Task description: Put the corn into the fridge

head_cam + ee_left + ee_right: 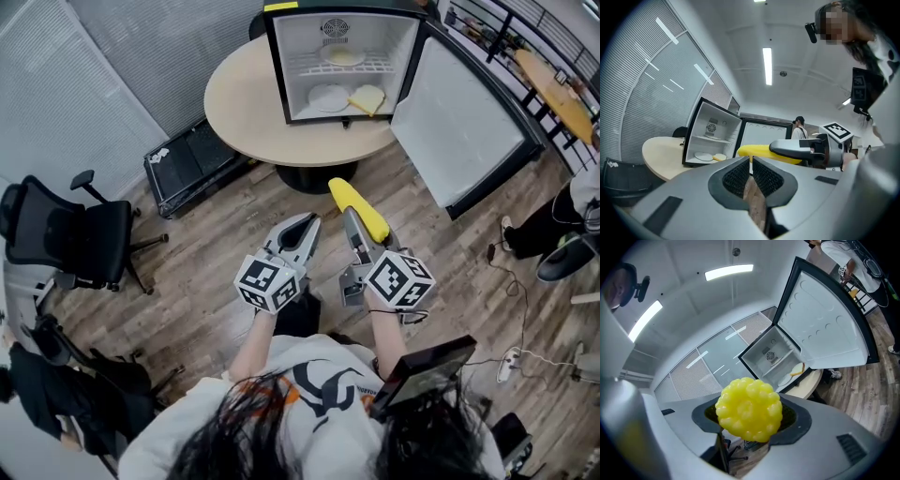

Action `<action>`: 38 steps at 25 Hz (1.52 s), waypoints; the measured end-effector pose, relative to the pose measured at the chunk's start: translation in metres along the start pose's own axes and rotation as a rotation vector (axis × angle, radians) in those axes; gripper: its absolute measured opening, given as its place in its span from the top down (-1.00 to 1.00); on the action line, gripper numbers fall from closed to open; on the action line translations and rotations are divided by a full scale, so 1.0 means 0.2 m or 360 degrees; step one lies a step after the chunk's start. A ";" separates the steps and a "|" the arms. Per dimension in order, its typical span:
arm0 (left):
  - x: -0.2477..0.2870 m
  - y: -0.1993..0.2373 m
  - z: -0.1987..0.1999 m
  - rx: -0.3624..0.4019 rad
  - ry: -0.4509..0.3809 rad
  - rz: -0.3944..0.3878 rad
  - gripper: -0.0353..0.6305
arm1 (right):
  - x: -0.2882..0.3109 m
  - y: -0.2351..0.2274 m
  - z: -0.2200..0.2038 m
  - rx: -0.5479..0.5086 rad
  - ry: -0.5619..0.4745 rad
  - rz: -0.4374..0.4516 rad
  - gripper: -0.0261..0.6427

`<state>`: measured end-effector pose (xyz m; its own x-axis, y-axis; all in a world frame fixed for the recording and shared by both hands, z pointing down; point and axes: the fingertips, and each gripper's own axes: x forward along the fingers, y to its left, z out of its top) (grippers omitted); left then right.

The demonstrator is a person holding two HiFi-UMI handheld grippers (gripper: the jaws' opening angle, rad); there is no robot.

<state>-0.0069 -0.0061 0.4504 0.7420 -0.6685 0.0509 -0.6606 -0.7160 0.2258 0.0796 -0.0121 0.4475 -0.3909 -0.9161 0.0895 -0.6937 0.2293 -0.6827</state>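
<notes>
- Right gripper (352, 223) clamps a yellow plastic corn cob (360, 208) above the wood floor.
- Left gripper (751, 161) beside it, jaws nearly together, empty.
- Ahead, a small black open fridge (274, 70) on a round beige table (244, 103) holds a white plate (328, 97).

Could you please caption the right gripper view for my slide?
Right gripper holds yellow corn end-on, open fridge beyond.

Ahead of me a round beige table (246, 103) stands on a wood-plank floor (216, 253). Just left of the table a black case (192, 164) lies on the floor, below grey blinds (56, 94). Farther left is a black office chair (82, 239). Well right of the table is a second wooden table (553, 89).
</notes>
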 end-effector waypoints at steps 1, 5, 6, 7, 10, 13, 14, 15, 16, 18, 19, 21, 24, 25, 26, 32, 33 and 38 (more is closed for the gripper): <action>0.02 0.04 0.01 -0.0001 -0.0001 -0.0004 0.86 | 0.05 0.00 0.01 0.0001 0.0001 -0.0003 0.17; 0.12 0.22 0.07 0.0003 -0.0002 -0.0023 0.85 | 0.23 -0.01 0.03 0.0011 -0.0004 -0.0019 0.17; 0.14 0.26 0.09 0.0002 -0.0002 -0.0028 0.85 | 0.27 -0.01 0.04 0.0018 -0.0007 -0.0025 0.17; 0.17 0.30 0.10 0.0000 -0.0003 -0.0034 0.85 | 0.32 -0.01 0.05 0.0024 -0.0009 -0.0032 0.17; 0.23 0.42 0.14 -0.0005 -0.0005 -0.0058 0.86 | 0.44 -0.02 0.07 0.0026 -0.0017 -0.0058 0.17; 0.30 0.52 0.16 -0.0005 0.0002 -0.0092 0.85 | 0.55 -0.03 0.09 0.0027 -0.0033 -0.0091 0.17; 0.31 0.56 0.17 -0.0005 0.0005 -0.0102 0.85 | 0.59 -0.03 0.10 0.0030 -0.0038 -0.0101 0.17; 0.33 0.59 0.18 -0.0005 0.0007 -0.0111 0.85 | 0.62 -0.04 0.11 0.0034 -0.0043 -0.0110 0.17; 0.35 0.62 0.19 -0.0003 0.0008 -0.0121 0.85 | 0.66 -0.04 0.11 0.0037 -0.0049 -0.0119 0.17; 0.38 0.68 0.20 0.0000 0.0013 -0.0141 0.85 | 0.73 -0.05 0.12 0.0044 -0.0062 -0.0137 0.17; 0.39 0.71 0.20 0.0001 0.0017 -0.0151 0.86 | 0.76 -0.05 0.12 0.0048 -0.0067 -0.0146 0.17; 0.41 0.76 0.21 0.0002 0.0022 -0.0168 0.85 | 0.81 -0.06 0.12 0.0057 -0.0076 -0.0162 0.17; 0.44 0.82 0.20 -0.0012 0.0027 -0.0185 0.85 | 0.87 -0.07 0.10 0.0064 -0.0076 -0.0183 0.17; 0.44 0.84 0.20 -0.0020 0.0030 -0.0189 0.85 | 0.89 -0.08 0.10 0.0068 -0.0071 -0.0190 0.17; 0.45 0.85 0.19 -0.0027 0.0035 -0.0193 0.85 | 0.90 -0.08 0.09 0.0073 -0.0066 -0.0197 0.17; 0.51 0.86 0.14 -0.0058 0.0075 -0.0235 0.86 | 0.94 -0.14 0.08 0.0096 -0.0049 -0.0239 0.17; 0.52 0.86 0.13 -0.0064 0.0082 -0.0236 0.85 | 0.95 -0.15 0.09 0.0097 -0.0046 -0.0244 0.17; 0.59 0.92 0.09 -0.0072 0.0114 -0.0215 0.85 | 1.03 -0.24 0.10 0.0087 -0.0019 -0.0265 0.17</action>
<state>-0.0435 -0.2196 0.4798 0.8312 -0.5492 0.0861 -0.5494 -0.7877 0.2787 0.0449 -0.2188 0.4838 -0.2660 -0.9438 0.1962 -0.7143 0.0564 -0.6975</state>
